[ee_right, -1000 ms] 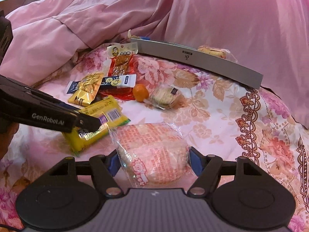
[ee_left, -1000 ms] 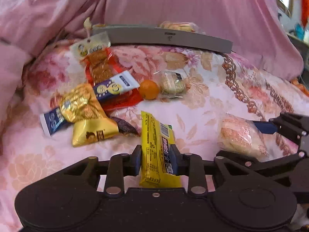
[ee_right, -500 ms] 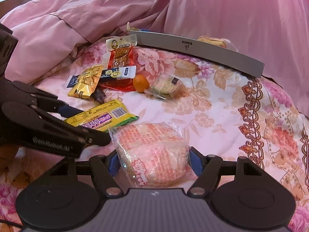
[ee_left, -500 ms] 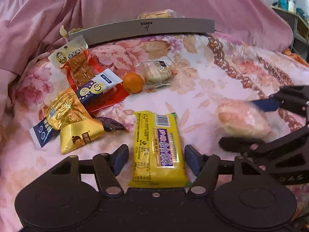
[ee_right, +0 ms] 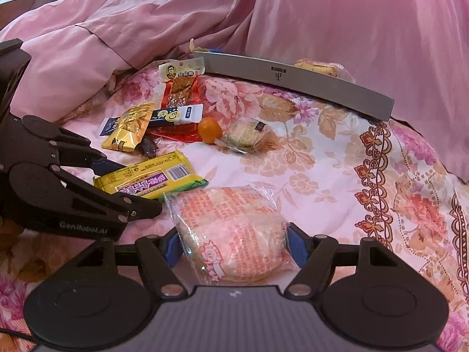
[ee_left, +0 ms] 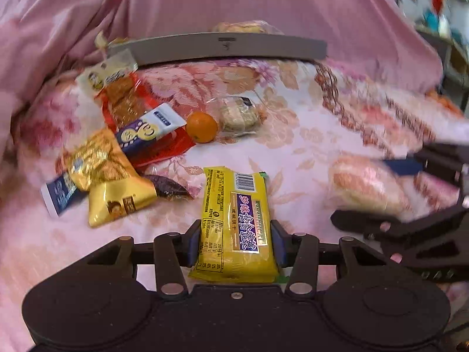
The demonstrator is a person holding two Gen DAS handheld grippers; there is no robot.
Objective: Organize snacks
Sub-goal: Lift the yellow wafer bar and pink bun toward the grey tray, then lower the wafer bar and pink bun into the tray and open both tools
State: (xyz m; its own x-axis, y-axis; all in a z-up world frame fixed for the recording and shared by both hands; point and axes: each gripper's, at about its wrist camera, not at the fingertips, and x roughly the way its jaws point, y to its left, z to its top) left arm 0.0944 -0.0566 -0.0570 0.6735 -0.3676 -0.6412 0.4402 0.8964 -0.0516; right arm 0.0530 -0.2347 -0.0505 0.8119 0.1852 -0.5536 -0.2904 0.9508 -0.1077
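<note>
A grey box (ee_right: 296,83) sits at the far side of the flowered bedspread (ee_right: 337,176), backed up against the heaped pink quilt (ee_right: 322,14). Only its long grey wall shows from here. Over that wall pokes a clear-wrapped yellowish pastry (ee_right: 318,67), and at the left end a scrap of crumpled wrapper (ee_right: 195,47); what else is inside I cannot see.

Everything else lies loose on the bedspread in front of the box: a red-and-white jerky pack (ee_right: 179,83), a blue-and-white smiley stick (ee_right: 176,116), a gold packet (ee_right: 132,126), a small dark wrapper (ee_right: 149,146), a little orange (ee_right: 209,130) and a clear-wrapped biscuit (ee_right: 249,136) just beside it.

Nearer, the left gripper (ee_left: 236,242) is closing its jaws, with the yellow cracker pack (ee_left: 237,226) lying flat between them and its blue pads (ee_left: 193,242) right up against the pack's two long edges. The right gripper (ee_right: 234,245) is clamped on a round cake in clear, red-printed wrap (ee_right: 231,228), the pads (ee_right: 294,245) pressing into both sides of the wrap. The two held snacks sit just beside each other, well short of the box
</note>
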